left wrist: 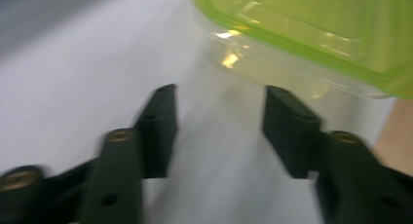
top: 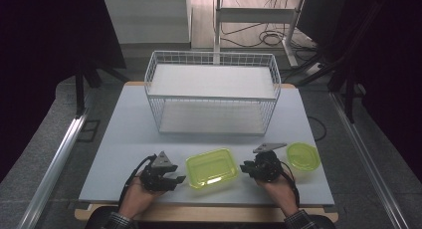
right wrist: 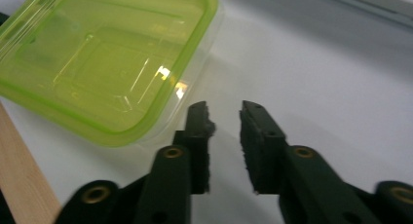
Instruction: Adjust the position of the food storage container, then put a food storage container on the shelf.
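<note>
White table (top: 124,139): rectangular green-lidded box (top: 211,168) lies near edge, long axis left-right, between left gripper (top: 175,179) and right gripper (top: 246,167). Both jaws apart, empty; left is nearer.

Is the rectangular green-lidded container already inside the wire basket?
No, the rectangular container sits on the table near its front edge, between the two grippers, well in front of the wire basket.

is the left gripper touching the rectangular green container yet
Apart. The left gripper view shows bare table between the left gripper and the rectangular green container; its jaws stand open.
</note>
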`<state>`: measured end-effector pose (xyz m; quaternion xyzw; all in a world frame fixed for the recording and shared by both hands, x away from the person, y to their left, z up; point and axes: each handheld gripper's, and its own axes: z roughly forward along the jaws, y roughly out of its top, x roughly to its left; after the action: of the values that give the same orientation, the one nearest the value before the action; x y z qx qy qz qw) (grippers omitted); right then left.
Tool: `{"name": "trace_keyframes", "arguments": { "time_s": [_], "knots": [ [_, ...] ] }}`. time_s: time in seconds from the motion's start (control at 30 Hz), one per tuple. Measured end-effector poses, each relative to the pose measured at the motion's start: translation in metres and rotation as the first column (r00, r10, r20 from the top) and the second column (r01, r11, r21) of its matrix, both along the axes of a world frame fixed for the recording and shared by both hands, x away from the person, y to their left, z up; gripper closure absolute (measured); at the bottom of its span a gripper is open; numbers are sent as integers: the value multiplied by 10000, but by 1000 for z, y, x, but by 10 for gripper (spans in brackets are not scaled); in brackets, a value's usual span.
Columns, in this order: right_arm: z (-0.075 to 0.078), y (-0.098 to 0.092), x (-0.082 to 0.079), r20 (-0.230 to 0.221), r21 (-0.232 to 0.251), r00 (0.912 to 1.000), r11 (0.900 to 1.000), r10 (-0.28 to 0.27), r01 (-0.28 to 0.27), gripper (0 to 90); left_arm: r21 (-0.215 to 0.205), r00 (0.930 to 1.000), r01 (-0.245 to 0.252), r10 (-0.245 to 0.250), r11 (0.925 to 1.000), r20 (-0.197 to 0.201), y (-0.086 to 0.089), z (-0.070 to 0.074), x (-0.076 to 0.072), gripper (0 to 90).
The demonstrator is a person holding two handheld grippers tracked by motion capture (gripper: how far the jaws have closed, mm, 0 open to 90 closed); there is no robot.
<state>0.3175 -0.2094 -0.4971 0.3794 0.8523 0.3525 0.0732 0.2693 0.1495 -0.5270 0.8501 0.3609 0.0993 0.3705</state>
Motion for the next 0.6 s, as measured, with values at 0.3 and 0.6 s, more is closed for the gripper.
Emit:
{"name": "trace_keyframes", "arguments": {
  "time_s": [0.3,0.6],
  "knots": [
    [5,-10,3,397,517,9980,9975,-498,477,368,24,9985,-448,447,9990,321,5,-1,-2,88],
    [7,-13,4,613,1197,9966,9917,-555,479,187,-146,9973,-485,492,9987,547,11,1,-7,66]
  ]
}}
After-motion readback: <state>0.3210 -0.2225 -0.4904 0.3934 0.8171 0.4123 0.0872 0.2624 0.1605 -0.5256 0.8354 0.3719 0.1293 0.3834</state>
